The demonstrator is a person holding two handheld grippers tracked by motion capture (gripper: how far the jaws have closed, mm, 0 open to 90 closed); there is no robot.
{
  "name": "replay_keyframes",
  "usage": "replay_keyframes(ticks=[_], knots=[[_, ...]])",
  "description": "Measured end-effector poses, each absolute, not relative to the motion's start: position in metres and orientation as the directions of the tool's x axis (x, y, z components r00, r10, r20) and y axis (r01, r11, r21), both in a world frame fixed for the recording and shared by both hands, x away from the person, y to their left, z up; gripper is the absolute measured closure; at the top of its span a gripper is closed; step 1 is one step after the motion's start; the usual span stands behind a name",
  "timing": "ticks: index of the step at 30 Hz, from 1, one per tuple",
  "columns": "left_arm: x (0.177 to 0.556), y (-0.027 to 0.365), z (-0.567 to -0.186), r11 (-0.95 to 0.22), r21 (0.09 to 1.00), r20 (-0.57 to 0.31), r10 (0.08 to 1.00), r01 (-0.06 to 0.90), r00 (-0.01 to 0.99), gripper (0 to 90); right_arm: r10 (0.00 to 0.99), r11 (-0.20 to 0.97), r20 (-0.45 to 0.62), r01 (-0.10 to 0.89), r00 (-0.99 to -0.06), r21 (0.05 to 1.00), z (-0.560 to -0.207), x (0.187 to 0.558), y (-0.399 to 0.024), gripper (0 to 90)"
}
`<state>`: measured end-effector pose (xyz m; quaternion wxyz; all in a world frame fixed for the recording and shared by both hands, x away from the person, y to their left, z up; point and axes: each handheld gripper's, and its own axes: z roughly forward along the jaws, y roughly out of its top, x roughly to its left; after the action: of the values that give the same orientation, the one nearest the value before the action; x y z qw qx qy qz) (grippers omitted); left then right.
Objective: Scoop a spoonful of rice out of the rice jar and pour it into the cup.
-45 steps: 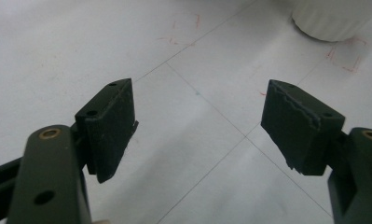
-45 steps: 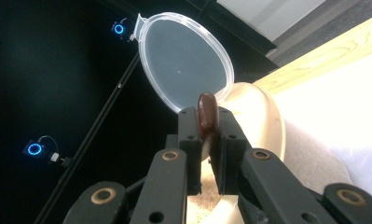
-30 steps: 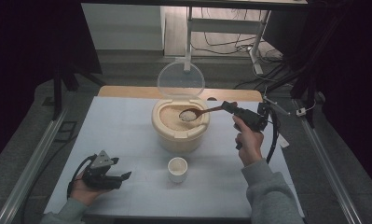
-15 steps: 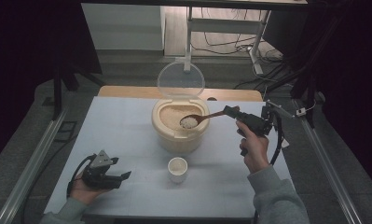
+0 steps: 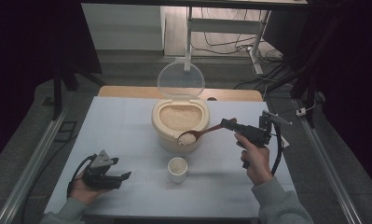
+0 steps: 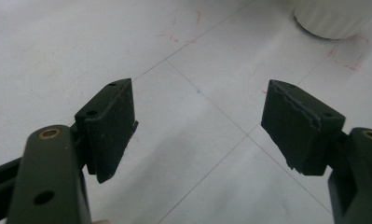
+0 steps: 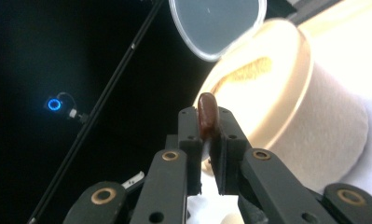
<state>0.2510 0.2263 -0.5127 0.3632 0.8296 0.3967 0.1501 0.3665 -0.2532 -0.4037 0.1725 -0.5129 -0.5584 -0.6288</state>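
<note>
Your right tongs (image 5: 230,123) clamp the spoon (image 5: 200,134) level so its rice stays put above the cup (image 5: 177,169) near the worktop's front edge; left tongs (image 5: 123,176) rest open.

A lab: white table (image 5: 127,121) on metal rails (image 5: 32,163), floor cables (image 5: 221,44)

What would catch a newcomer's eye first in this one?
The wooden spoon, heaped with rice, held out by the right gripper over the front rim of the beige rice container at mid-table. The container's clear lid stands open behind it. A small white cup waits just in front, and the left gripper rests open at the near left on the table.
</note>
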Motion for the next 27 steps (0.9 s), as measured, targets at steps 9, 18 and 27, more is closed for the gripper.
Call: replay_keyframes(ticks=[9,18,27], knots=[[0.251,0.225,-0.513,-0.425,0.718,-0.039,0.767,0.552,0.641,25.0,0.391,-0.249,0.828,0.819,-0.403,0.517,-0.418,0.359,-0.249,83.0],[0.252,0.225,-0.514,-0.429,0.715,-0.039,0.764,0.553,0.644,25.0,0.459,-0.189,0.794,0.83,-0.398,0.525,-0.428,0.357,-0.239,83.1],[0.252,0.224,-0.516,-0.433,0.71,-0.042,0.761,0.555,0.647,25.1,0.519,-0.136,0.736,0.808,-0.435,0.574,-0.428,0.357,-0.228,83.1]])
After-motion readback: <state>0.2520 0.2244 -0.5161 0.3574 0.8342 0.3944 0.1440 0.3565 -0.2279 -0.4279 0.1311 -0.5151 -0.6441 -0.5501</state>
